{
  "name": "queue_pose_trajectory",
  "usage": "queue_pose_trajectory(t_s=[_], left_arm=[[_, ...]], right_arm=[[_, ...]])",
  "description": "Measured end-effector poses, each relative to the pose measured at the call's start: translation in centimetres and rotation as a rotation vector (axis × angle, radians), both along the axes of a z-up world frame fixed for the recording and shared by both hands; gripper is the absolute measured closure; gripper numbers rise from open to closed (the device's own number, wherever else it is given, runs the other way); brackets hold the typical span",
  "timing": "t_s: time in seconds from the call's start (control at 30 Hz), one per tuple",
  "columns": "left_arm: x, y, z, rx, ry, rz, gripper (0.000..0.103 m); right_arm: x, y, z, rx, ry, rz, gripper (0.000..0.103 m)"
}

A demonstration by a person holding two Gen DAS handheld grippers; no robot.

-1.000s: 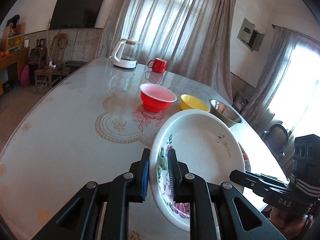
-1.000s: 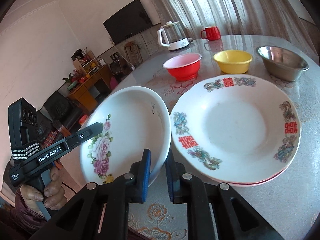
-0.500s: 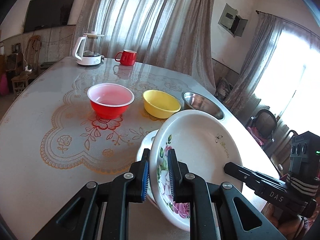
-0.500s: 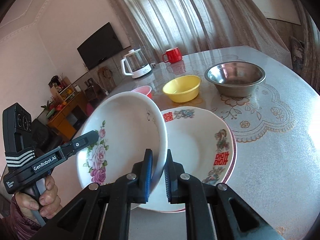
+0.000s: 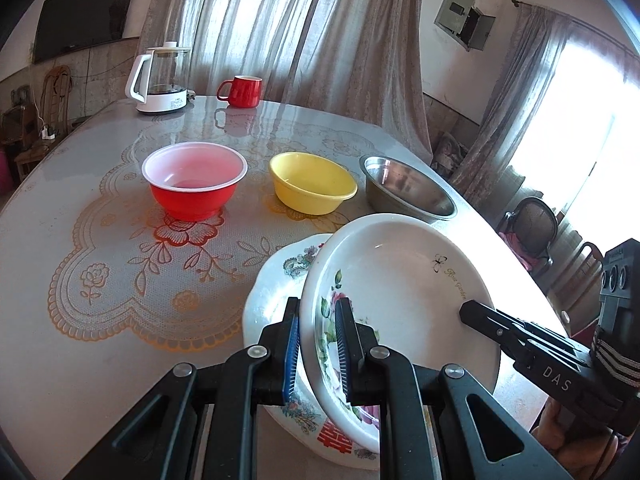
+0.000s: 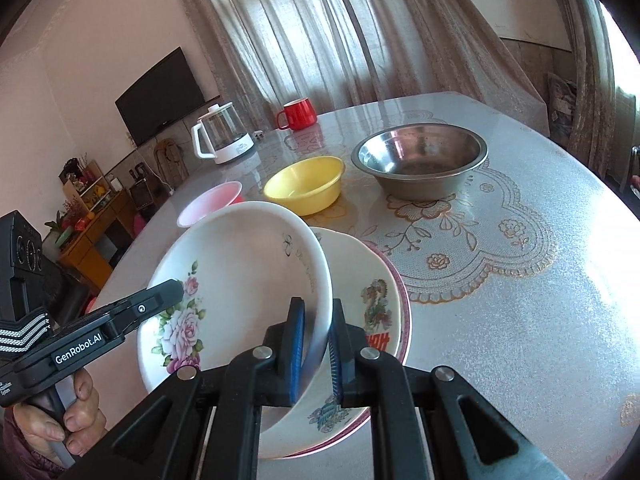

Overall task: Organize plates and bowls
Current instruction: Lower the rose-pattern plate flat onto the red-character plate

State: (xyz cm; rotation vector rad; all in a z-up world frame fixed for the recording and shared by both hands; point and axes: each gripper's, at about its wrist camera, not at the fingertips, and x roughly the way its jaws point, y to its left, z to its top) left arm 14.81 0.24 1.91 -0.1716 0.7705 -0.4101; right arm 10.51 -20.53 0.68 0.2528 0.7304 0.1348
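Both grippers hold one white rose-pattern plate (image 5: 404, 292), also seen in the right wrist view (image 6: 240, 272), tilted above a white plate with red characters (image 5: 272, 288) (image 6: 372, 300) that lies on the table. My left gripper (image 5: 318, 344) is shut on the rose plate's near rim. My right gripper (image 6: 316, 348) is shut on its opposite rim. A red bowl (image 5: 195, 178), a yellow bowl (image 5: 312, 182) and a steel bowl (image 5: 406, 188) stand in a row behind.
A glass kettle (image 5: 160, 76) and a red mug (image 5: 242, 91) stand at the table's far end. The table (image 6: 520, 280) has a lace-pattern cover. Its edge runs close on the right of the plates in the left wrist view.
Both grippers carried the rose plate sideways over the red-character plate. It now hangs tilted above that plate and covers more of it.
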Motion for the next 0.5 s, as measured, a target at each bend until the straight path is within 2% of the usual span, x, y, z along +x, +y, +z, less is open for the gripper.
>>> queue_pose_trajectory(t_s=[0.07,0.33,0.5], left_arm=[[0.1,-0.1,0.0,0.006,-0.005,0.004,0.087],[0.6,-0.7,-0.8,0.051,0.019,-0.006,0.087],[0.8,-0.4,-1.1,0.036,0.03,-0.005,0.087]], right_arm=[[0.1,0.2,-0.2,-0.035,0.003,-0.013,0.093],[0.8,0.0,-1.1,-0.05,0.033,-0.027,0.093],[1.0,-0.1,-1.4,-0.054,0.043,-0.03,0.094]])
